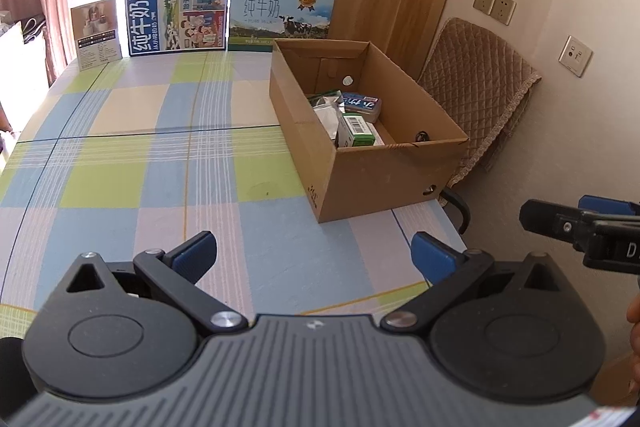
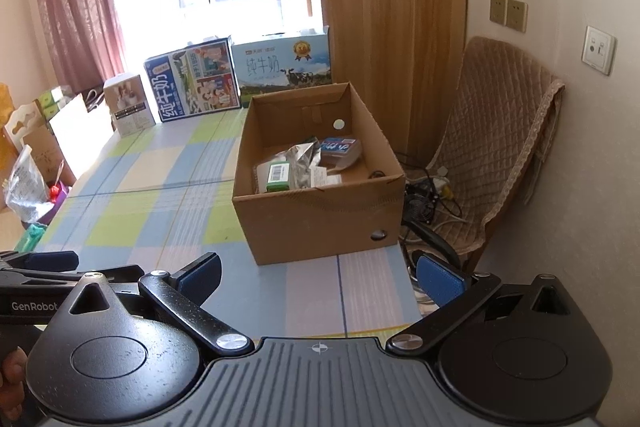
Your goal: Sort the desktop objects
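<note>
An open cardboard box point(image 1: 380, 179) point(image 2: 320, 223) stands on the checked tablecloth at the right side of the table. Inside lie a green barcoded box point(image 1: 358, 133) point(image 2: 278, 177), a silver foil bag point(image 1: 330, 109) point(image 2: 302, 163) and a clear-lidded blue-labelled case point(image 1: 362, 105) point(image 2: 340, 149). My left gripper point(image 1: 314, 255) is open and empty, above the table's near part, short of the box. My right gripper point(image 2: 320, 273) is open and empty, just in front of the box; it also shows at the right edge of the left wrist view point(image 1: 576, 219).
Two milk cartons point(image 1: 178, 13) point(image 1: 282, 13) and a small white box point(image 1: 98, 33) stand along the table's far edge by the window. A padded chair point(image 2: 496, 147) stands right of the table against the wall. Bags and boxes point(image 2: 28, 183) lie beyond the left table edge.
</note>
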### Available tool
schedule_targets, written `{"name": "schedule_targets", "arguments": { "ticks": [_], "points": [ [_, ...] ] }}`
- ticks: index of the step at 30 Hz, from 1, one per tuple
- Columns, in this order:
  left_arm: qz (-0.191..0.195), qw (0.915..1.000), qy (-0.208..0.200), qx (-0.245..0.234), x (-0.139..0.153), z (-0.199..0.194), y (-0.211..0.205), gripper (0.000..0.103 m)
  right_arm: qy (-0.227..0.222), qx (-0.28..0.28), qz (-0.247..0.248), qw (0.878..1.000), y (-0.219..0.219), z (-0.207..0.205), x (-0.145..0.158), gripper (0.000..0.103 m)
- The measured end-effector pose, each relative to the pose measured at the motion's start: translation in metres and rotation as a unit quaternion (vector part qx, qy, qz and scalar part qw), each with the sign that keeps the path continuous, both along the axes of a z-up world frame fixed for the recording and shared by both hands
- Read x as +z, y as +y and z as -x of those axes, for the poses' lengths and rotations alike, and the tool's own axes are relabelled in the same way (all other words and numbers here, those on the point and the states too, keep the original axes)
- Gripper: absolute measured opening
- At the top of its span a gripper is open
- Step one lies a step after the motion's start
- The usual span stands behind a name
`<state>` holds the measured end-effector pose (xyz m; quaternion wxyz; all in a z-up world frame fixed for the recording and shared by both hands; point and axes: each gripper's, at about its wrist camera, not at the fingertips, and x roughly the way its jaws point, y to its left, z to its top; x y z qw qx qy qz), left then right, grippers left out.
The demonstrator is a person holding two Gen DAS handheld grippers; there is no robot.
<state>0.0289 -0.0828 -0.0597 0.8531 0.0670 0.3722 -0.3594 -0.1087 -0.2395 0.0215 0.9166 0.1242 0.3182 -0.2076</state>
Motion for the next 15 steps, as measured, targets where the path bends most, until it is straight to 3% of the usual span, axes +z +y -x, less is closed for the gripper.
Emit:
{"name": "schedule_targets", "arguments": {
  "ticks": [15],
  "points": [
    [0.007,1.0000,-0.001,0.001,-0.0021,-0.0009,0.0021,0.102,0.009,0.002,0.001,1.000,0.0029,-0.0023,-0.0063,0.101]
  ]
}}
